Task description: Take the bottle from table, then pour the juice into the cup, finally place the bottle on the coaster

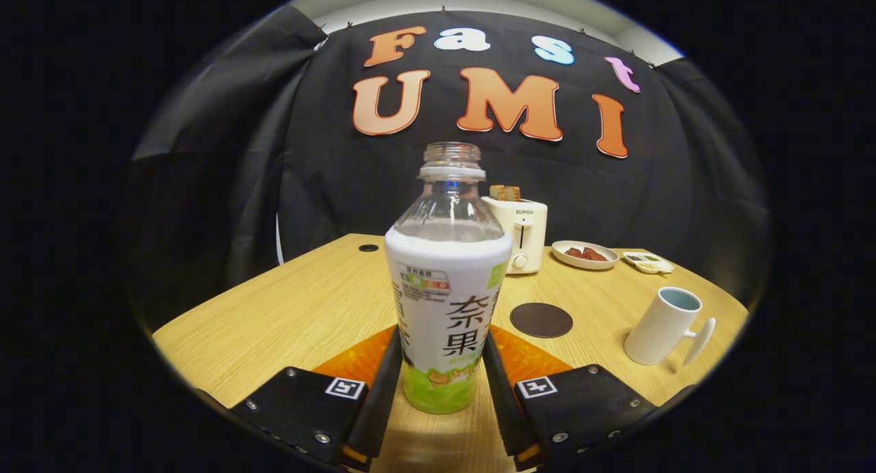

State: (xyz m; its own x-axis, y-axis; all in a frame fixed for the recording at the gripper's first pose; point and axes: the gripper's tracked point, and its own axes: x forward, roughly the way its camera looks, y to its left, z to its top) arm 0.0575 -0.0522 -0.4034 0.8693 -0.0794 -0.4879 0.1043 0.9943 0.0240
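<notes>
Both fingers of the gripper [441,380] press the lower body of the juice bottle [446,302], grasping it as it stands upright on the wooden table [287,309]. Uncapped and filled to the shoulder, it will likely feel heavy, its thin plastic yielding and the label sleeve slick; a low, firm hold suits it. Beyond it, the toaster [523,233] holds bread. To the right, the mug [664,326] looks empty; the coaster [540,320] lies bare.
</notes>
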